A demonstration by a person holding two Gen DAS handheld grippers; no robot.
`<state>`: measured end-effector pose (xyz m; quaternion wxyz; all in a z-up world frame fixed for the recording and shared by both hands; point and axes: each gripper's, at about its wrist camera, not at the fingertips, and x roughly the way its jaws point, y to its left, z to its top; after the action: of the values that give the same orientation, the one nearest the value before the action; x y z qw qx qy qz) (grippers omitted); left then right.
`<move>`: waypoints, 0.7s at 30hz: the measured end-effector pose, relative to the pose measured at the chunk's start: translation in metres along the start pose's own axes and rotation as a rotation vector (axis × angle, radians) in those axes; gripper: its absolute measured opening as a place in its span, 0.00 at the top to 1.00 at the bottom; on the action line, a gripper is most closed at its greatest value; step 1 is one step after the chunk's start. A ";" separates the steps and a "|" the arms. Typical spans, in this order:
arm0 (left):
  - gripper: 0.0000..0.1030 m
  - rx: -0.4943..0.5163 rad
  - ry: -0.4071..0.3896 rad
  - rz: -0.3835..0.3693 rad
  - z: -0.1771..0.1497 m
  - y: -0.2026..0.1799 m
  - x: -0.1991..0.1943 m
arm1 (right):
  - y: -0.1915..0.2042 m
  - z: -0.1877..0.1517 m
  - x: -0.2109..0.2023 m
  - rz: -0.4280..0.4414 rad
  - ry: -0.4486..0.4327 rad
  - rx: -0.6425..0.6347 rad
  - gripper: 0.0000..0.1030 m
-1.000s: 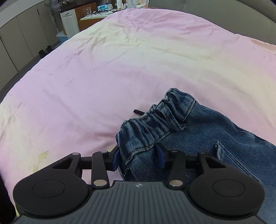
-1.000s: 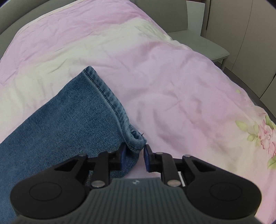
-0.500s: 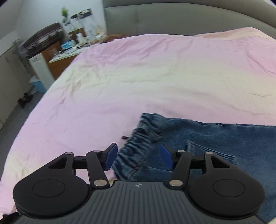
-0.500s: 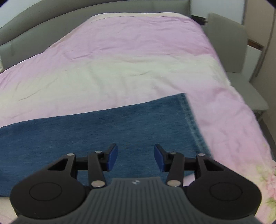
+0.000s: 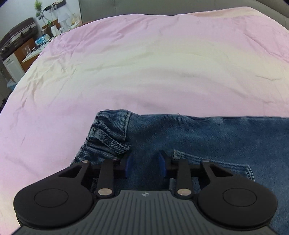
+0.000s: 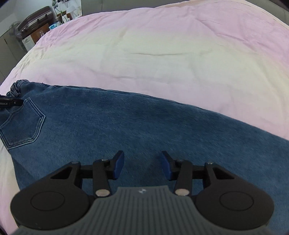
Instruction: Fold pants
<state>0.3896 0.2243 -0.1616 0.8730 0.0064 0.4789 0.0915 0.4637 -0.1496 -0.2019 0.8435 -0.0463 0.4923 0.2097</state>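
Blue jeans lie flat across the pink and cream bed cover, with the elastic waistband at their left end. My left gripper hovers over the denim just right of the waistband, beside the back pocket. Its jaws are closing, and flat denim shows in the gap without being pinched. My right gripper stands open over the middle of the jeans, holding nothing. The back pocket and the waistband show far left in the right wrist view.
A grey headboard runs along the far side of the bed. Past the bed's left corner stand a dark suitcase, a white cabinet and a cluttered desk. Bare bed cover stretches beyond the jeans.
My right gripper left the leg hem and swept left along the jeans to mid-leg. My left gripper came off the waistband, shifted right onto the denim, and its jaws narrowed.
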 end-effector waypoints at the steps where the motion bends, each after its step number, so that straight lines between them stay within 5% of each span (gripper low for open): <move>1: 0.68 -0.018 0.004 -0.005 0.004 0.004 0.007 | 0.006 0.006 0.010 -0.020 -0.003 -0.017 0.57; 6: 0.82 -0.028 0.036 0.012 0.024 0.003 0.044 | 0.015 0.041 0.054 -0.068 0.007 -0.012 0.55; 13: 0.84 -0.079 0.045 0.024 0.036 0.005 0.058 | 0.008 0.063 0.079 -0.085 0.022 0.038 0.54; 21: 0.75 -0.020 -0.104 0.009 0.005 -0.025 -0.031 | 0.011 0.035 0.023 -0.044 -0.042 0.040 0.54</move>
<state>0.3810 0.1949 -0.1355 0.8963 0.0045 0.4322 0.0998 0.4974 -0.1227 -0.2018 0.8587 -0.0359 0.4776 0.1820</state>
